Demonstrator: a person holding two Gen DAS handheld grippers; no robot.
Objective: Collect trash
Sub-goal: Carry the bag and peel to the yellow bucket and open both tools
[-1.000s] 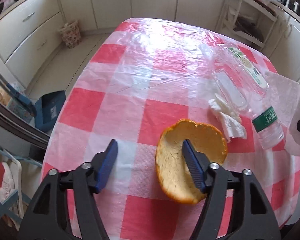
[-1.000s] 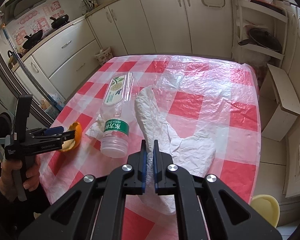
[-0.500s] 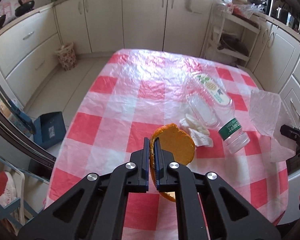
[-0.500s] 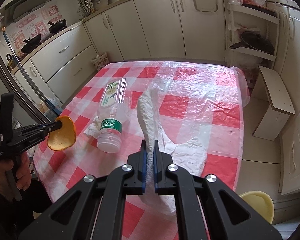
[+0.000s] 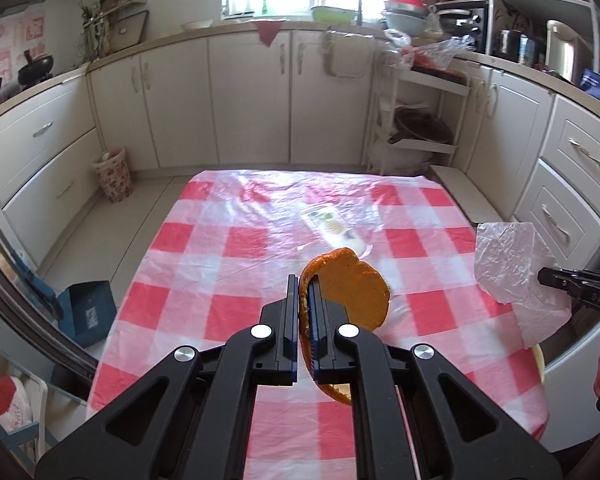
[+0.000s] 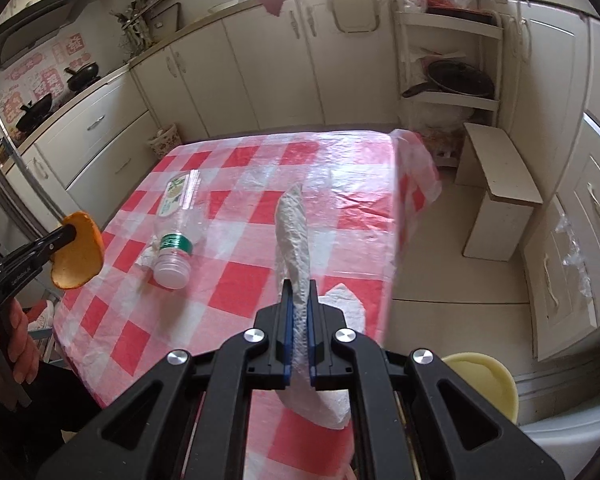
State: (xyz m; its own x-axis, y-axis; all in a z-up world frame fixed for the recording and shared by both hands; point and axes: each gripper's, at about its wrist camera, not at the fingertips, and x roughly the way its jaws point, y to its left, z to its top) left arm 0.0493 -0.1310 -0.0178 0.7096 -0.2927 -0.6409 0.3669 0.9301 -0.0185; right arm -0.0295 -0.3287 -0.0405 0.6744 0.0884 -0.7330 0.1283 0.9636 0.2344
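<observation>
While both pieces of trash are hanging clear of the counter (image 5: pixel 204 248), the collecting step is sitting at its carry stage: the left gripper (image 5: pixel 309 312) is clenched on the edge of an orange peel (image 5: pixel 352 292), which is curving up and to the right of its fingertips, and the right gripper (image 6: pixel 299 312) is grasping a crumpled white paper towel (image 6: pixel 294 232) that is standing up ahead of its fingers and drooping below them. Seen from the right wrist camera, the peel is hovering off to the left, above the counter's near corner. A clear plastic bottle (image 6: pixel 176 236) with a green label is lying on its side on the checked cloth, ahead and to the left of the right gripper, with a small wad of tissue (image 6: pixel 146 258) touching its neck end; both are waiting to be picked up. The next move, by the look of it, is calling for each load to be carried over a bin and the grip eased off there. A pale yellow tub (image 6: pixel 482 376) is sitting on the floor just below and to the right of the right gripper, and its visible part is looking empty. A patterned basket (image 5: pixel 114 174) is standing by the cupboards, far ahead to the left of the left gripper; its contents cannot be made out.
</observation>
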